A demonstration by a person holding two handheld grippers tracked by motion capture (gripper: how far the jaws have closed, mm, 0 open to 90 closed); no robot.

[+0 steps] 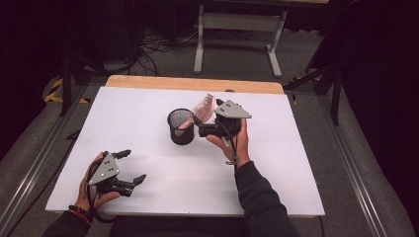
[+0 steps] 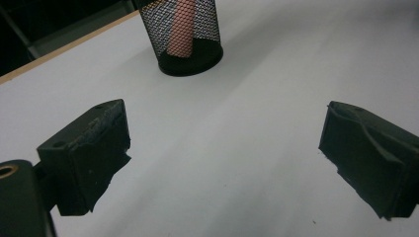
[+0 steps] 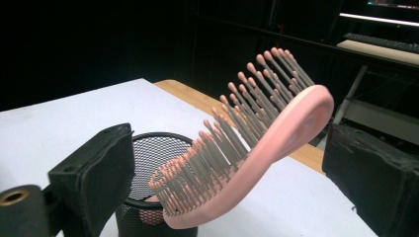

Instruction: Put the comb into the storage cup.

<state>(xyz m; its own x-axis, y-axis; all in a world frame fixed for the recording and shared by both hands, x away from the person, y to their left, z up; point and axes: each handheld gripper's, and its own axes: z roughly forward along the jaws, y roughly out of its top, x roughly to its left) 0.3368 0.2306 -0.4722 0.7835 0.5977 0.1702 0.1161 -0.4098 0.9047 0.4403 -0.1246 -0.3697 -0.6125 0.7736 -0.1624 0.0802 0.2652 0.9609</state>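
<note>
One pink plastic hairbrush standing handle-down in black mesh cup, leaning out. Right gripper jaws wide, flanking brush head, no contact. Left gripper open, empty. Placement looks done; retract remaining.

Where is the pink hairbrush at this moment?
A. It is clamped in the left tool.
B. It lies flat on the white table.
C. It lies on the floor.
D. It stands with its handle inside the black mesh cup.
D: the pink hairbrush leans out of the black mesh cup, handle down inside it, with its bristled head between the open jaws of the right tool, which do not press on it.
</note>
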